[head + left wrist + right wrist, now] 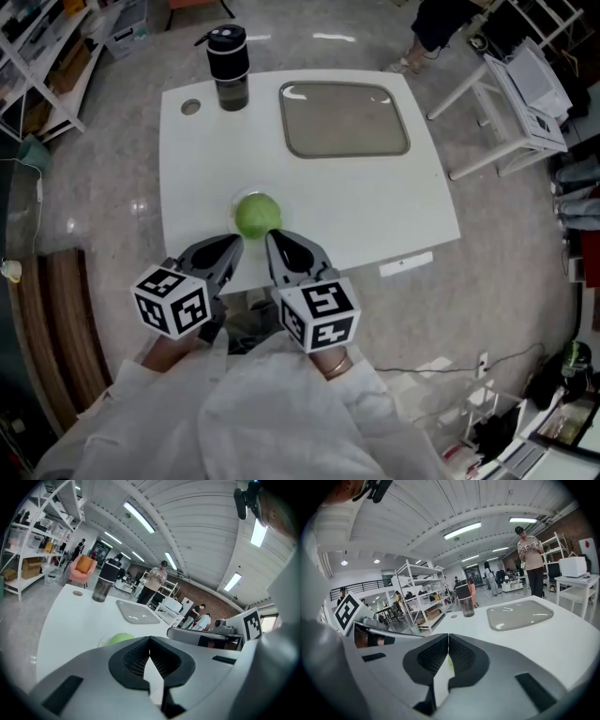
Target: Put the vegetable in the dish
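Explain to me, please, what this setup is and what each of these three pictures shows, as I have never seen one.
There is no robot: a person holds a gripper with two fingers in each hand. One picture comes from a camera on the person's head, looking down; the other two come from cameras riding on each gripper, looking along its fingers. On the white table are a green vegetable, an empty grey dish and a dark bottle. The vegetable lies right in front of the left gripper and the right gripper. Both have their fingers closed and hold nothing.
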`<state>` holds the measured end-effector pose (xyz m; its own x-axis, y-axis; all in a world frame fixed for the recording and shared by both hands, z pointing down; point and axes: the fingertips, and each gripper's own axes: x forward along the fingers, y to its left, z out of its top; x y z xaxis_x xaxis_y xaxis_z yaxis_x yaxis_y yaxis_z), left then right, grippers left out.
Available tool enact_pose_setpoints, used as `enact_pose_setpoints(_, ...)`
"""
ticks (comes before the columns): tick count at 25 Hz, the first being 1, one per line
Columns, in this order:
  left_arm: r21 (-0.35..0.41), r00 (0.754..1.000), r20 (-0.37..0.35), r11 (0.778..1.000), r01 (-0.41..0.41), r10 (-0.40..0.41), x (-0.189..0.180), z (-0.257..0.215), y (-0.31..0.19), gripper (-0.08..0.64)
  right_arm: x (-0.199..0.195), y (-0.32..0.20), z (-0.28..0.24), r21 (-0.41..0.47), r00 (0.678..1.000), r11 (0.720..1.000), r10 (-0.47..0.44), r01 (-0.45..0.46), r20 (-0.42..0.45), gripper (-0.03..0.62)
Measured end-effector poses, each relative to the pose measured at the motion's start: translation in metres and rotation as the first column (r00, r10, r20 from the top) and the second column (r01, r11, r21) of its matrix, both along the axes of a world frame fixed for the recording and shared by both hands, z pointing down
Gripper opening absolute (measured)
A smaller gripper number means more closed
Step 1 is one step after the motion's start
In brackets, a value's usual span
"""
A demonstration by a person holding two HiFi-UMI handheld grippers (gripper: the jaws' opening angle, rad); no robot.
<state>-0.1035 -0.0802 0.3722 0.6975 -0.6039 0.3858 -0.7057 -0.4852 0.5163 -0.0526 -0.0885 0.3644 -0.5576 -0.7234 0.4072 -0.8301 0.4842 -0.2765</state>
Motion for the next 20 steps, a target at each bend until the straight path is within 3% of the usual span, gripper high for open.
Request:
enact_pose_setpoints(12,-0.035,0.998,-0.002,0.998,0.058,-0.058,-0.008,0.008,-0.011,0.008,0.001,-0.012,0.006,-0.018,0.998,0.998,-0.063,0.063,-0.009,0.012)
enact_pose_setpoints(20,-0.114,0.996,-0.009,0.989,0.091,-0.092,-0.009,0.029,-0.010,0.008,0.008,-0.015,0.019,-0.062,0.998,0.996,-0.067,0.067,0.001,0.012)
